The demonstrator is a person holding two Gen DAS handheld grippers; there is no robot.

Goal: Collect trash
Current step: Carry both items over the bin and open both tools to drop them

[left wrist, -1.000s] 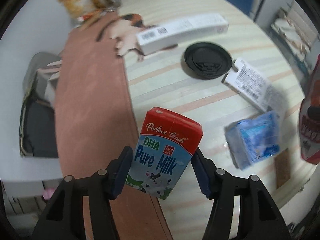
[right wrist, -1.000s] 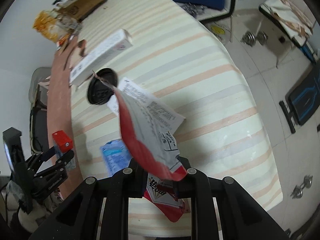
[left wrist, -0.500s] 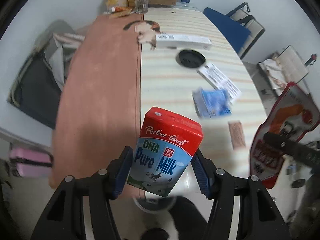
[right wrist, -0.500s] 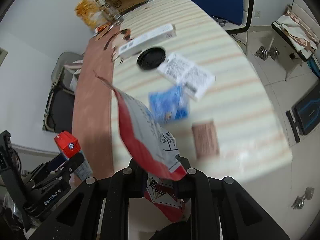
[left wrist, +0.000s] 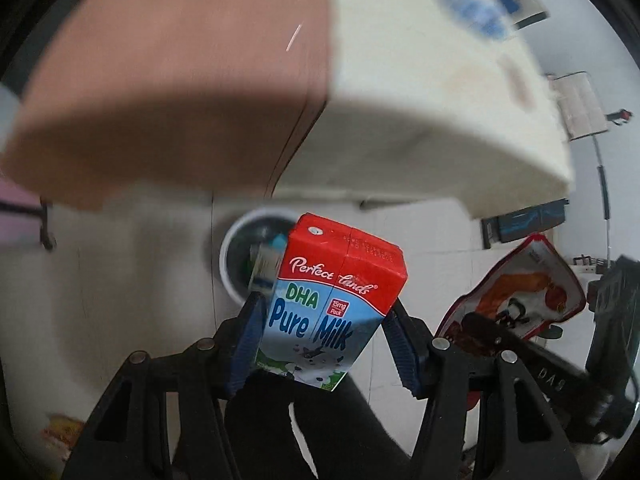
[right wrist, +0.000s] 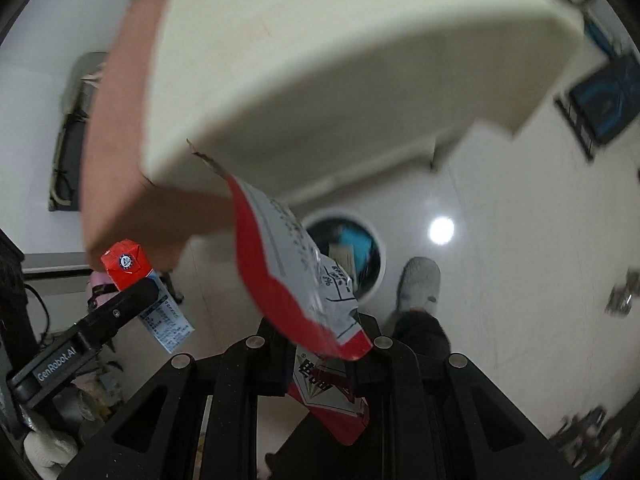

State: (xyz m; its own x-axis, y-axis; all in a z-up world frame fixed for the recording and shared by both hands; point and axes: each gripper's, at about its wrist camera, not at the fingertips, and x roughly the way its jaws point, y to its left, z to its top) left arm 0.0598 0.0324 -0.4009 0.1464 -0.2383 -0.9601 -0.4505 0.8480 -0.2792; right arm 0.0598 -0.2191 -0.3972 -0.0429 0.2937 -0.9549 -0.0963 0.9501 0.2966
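My left gripper (left wrist: 326,332) is shut on a red and blue milk carton (left wrist: 332,300), its blue pads pressing both sides. It hangs above a round white bin (left wrist: 236,248) on the floor, which has some trash inside. My right gripper (right wrist: 320,340) is shut on a red and silver snack pouch (right wrist: 288,272) that sticks up from its jaws. The same bin (right wrist: 378,272) lies beyond that pouch in the right wrist view. The pouch (left wrist: 516,300) and the carton (right wrist: 140,280) also show from the other hand's camera.
The table (left wrist: 400,100) with its cream and brown cloth juts overhead, its edge close above the bin. A blue packet (left wrist: 468,4) lies blurred on top of it. A person's grey slipper (right wrist: 418,284) and dark trouser leg stand right of the bin. White tiled floor surrounds it.
Both grippers swung off the tabletop and sank below its edge, carrying the carton and the pouch. The floor bin has come into view under them.
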